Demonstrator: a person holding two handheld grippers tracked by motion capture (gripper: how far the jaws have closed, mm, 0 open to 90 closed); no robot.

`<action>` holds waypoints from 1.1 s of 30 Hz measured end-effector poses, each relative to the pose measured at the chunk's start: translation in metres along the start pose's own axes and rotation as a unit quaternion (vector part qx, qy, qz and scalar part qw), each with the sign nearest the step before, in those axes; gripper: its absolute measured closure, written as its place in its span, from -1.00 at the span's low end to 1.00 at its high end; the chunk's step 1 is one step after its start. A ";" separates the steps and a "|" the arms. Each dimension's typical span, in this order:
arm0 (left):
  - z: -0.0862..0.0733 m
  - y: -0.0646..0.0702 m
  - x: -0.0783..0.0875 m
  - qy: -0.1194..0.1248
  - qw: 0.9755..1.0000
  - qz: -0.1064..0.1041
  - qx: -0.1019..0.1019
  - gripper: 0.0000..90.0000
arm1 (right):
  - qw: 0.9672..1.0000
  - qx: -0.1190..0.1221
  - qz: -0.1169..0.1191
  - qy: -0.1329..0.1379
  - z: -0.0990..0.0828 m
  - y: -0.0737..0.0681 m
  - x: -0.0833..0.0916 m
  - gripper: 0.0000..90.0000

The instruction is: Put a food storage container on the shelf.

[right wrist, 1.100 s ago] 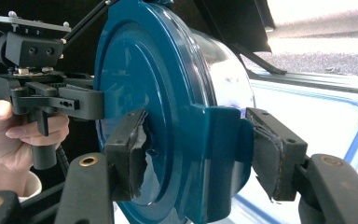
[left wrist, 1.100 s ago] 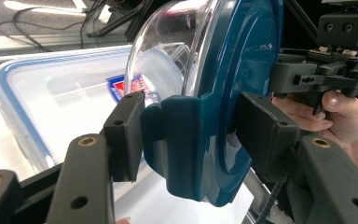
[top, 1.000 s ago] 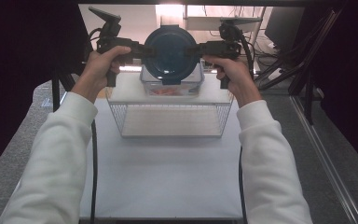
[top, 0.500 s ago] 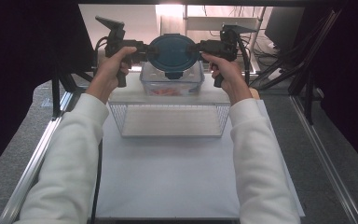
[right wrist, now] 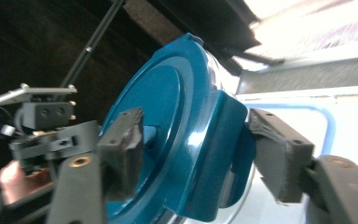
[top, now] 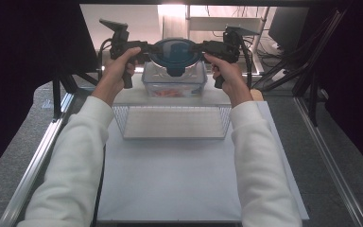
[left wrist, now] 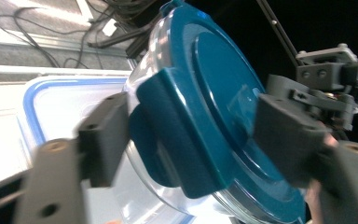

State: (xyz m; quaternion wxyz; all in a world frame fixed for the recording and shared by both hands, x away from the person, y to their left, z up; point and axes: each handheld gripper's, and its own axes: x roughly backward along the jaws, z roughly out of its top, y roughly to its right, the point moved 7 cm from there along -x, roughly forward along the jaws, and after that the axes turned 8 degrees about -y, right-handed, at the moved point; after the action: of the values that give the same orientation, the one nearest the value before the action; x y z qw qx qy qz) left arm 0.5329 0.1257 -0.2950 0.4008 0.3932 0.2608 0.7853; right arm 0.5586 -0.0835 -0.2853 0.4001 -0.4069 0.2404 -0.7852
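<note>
Just behind the wire basket (top: 170,108), over a clear rectangular box (top: 174,85) with a blue-edged top: round teal-lidded container (top: 174,51), level, flanked by both tongs. Hard to tell whether resting on that box or hanging just above it.

Behind the basket's left corner: left gripper (top: 149,47), held in the left hand (top: 118,71), pointing inward at the container's side. Jaws just been opening, now spread wide. Seen along the left gripper view, straddling one latch flap (left wrist: 168,140) of the lid, one pad beside the flap's underside, the other out over the lid's top. No firm pressing visible, though blurred.

Behind the basket's right corner: right gripper (top: 202,46), held in the right hand (top: 227,73), mirroring the other one. Jaws likewise just been opening, parted around the opposite latch flap (right wrist: 214,154). One pad close against the lid's top face, the other just off the flap's outer edge. Grip loosened, pads no longer clamped.

Inside the rectangular box, behind the basket: something orange, too blurred to name.

Under the basket and running toward the person: white mat (top: 170,179), with both white sleeves stretched along its two sides
</note>
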 end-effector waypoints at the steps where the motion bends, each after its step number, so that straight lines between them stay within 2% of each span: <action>1: 0.001 0.000 0.001 0.006 1.000 -0.001 0.001 -0.54 | 1.000 0.009 -0.010 0.003 0.000 -0.001 0.000 -0.38; 3: 0.002 -0.001 0.005 0.023 1.000 0.012 -0.003 -0.66 | 1.000 0.014 -0.008 0.009 0.001 -0.001 0.002 -0.56; 5: 0.002 0.001 0.010 0.032 0.999 0.015 -0.014 -0.70 | 1.000 0.024 -0.001 0.012 0.000 -0.003 0.007 -0.67; 10: -0.004 0.012 0.025 0.049 0.998 0.007 -0.044 -0.72 | 0.998 0.063 -0.008 0.024 -0.005 -0.009 0.024 -0.72; 16: -0.018 0.019 0.035 0.043 0.996 0.032 -0.072 -0.70 | 0.995 0.095 -0.024 0.025 -0.016 -0.012 0.040 -0.73; 18: -0.024 0.020 0.039 0.040 0.995 0.043 -0.082 -0.70 | 0.993 0.112 -0.037 0.022 -0.020 -0.014 0.044 -0.73; 21: -0.033 0.021 0.046 0.039 0.994 0.045 -0.093 -0.69 | 0.989 0.136 -0.050 0.014 -0.030 -0.018 0.050 -0.73; 25: -0.048 0.020 0.055 0.030 0.990 0.070 -0.116 -0.68 | 0.983 0.168 -0.070 0.005 -0.044 -0.021 0.057 -0.69; 26: -0.052 0.020 0.057 0.030 0.990 0.072 -0.119 -0.68 | 0.981 0.177 -0.079 0.002 -0.048 -0.020 0.059 -0.69; 30: -0.073 0.022 0.065 0.020 0.989 0.072 -0.131 -0.68 | 0.978 0.191 -0.080 -0.003 -0.064 -0.021 0.069 -0.65; 32: -0.086 0.023 0.069 0.015 0.987 0.080 -0.141 -0.68 | 0.974 0.205 -0.091 -0.011 -0.073 -0.020 0.074 -0.64; 33: -0.092 0.023 0.071 0.014 0.986 0.078 -0.144 -0.68 | 0.972 0.212 -0.098 -0.011 -0.078 -0.020 0.077 -0.63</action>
State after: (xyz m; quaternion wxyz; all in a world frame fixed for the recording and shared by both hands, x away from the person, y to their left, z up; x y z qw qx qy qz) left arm 0.4204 0.1638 -0.3000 0.3872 0.3395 0.1195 0.8489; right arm 0.4584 -0.1314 -0.2794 0.4008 -0.3425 0.0229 -0.8494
